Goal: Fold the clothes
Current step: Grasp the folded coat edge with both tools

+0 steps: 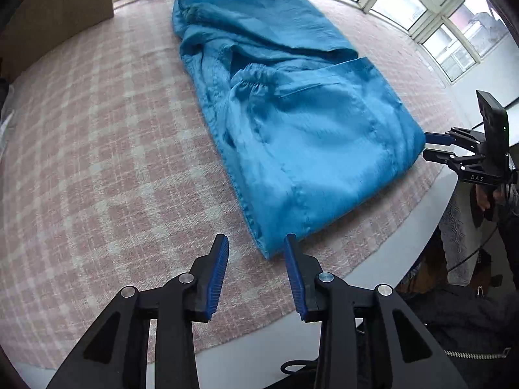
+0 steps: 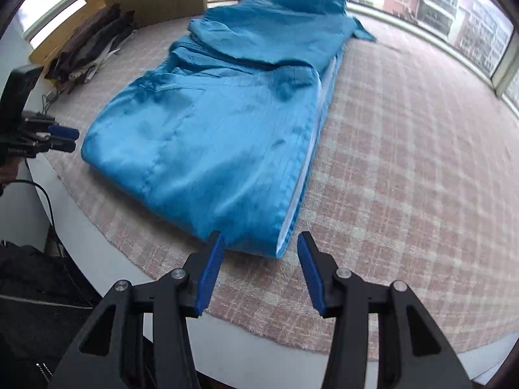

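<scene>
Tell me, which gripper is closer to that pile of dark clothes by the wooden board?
Left. The left gripper hovers at the folded blue satin garment's near corner on the pile of dark clothes' side; the right gripper is at the opposite near corner, across the garment's width.

We look steeply down along each gripper's own fingers, close above the near edge of the checked cloth. From the left gripper the blue garment stretches away to the right; from the right gripper it stretches away left. Both views share the garment, and each catches the other gripper at its side edge.
</scene>
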A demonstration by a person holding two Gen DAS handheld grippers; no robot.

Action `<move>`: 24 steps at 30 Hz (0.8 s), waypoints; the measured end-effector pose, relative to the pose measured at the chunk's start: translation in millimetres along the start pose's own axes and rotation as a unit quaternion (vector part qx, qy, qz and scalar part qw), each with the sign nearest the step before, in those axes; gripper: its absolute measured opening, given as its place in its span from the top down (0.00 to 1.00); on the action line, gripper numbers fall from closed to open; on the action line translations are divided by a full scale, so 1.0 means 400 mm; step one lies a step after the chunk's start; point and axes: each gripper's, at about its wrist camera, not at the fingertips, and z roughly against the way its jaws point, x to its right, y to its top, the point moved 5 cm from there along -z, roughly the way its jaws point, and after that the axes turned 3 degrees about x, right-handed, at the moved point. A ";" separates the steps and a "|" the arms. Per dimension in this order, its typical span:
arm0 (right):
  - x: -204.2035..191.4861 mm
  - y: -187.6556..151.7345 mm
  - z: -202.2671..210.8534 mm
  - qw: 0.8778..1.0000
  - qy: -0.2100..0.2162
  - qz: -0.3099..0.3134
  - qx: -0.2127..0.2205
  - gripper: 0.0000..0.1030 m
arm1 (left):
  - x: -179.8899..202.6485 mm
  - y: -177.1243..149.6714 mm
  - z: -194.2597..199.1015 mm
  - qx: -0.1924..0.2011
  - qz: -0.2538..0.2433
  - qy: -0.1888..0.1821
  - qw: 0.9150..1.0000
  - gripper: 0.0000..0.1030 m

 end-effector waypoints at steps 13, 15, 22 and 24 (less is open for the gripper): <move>-0.078 0.019 -0.107 0.990 0.040 0.115 -0.067 0.50 | 0.124 0.010 -0.127 -0.054 -0.156 -0.024 0.986 0.57; -0.098 0.023 -0.075 0.988 0.034 0.138 -0.057 0.50 | 0.128 0.004 -0.102 -0.051 -0.168 -0.014 0.984 0.57; -0.135 -0.002 -0.088 0.972 -0.001 0.226 -0.068 0.41 | 0.146 -0.012 -0.117 -0.058 -0.222 0.020 0.973 0.48; -0.140 -0.008 -0.112 0.967 -0.012 0.243 -0.078 0.40 | 0.147 -0.006 -0.128 -0.054 -0.220 0.031 0.973 0.49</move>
